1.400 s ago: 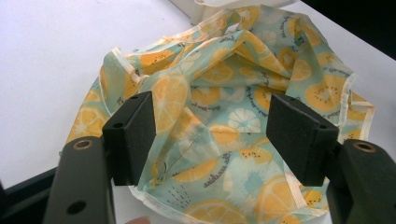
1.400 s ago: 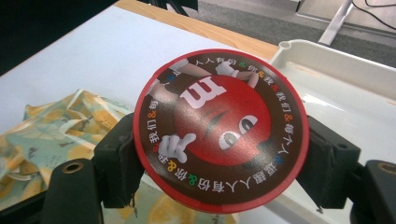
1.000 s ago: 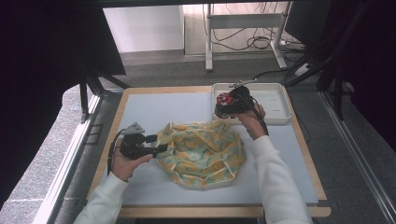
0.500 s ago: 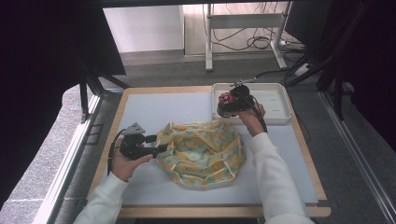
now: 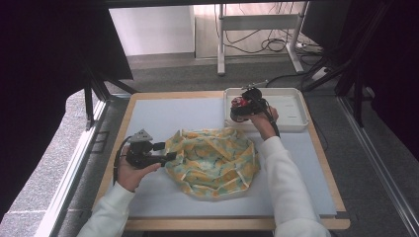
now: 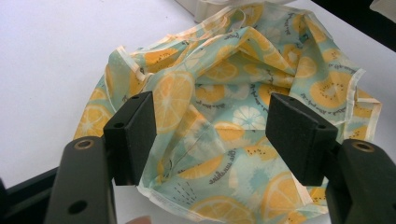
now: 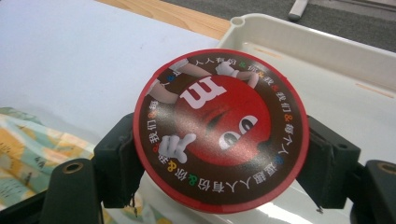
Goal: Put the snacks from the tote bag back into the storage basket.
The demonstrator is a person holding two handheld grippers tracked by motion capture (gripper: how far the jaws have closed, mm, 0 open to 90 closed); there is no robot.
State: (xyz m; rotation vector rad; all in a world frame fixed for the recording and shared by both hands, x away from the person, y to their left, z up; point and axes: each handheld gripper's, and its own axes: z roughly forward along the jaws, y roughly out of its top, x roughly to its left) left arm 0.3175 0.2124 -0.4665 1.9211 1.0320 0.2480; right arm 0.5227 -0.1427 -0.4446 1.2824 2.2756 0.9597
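Right now my right gripper clamps the round red tin over the white tray. My left gripper gapes wide over the lemon cloth. Next, I judge, the tin travels toward seven o'clock onto it.

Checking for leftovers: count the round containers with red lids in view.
1. The red-lidded container sits gripped in the right tongs at the white tray's near-left corner. The lemon-print cloth could hide others.

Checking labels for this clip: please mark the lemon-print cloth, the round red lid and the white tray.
lemon-print cloth (image 5: 212, 160), high view, middle of the crumpled fabric.
round red lid (image 7: 219, 128), right gripper view, centre of its printed face.
white tray (image 5: 291, 106), high view, bare floor.
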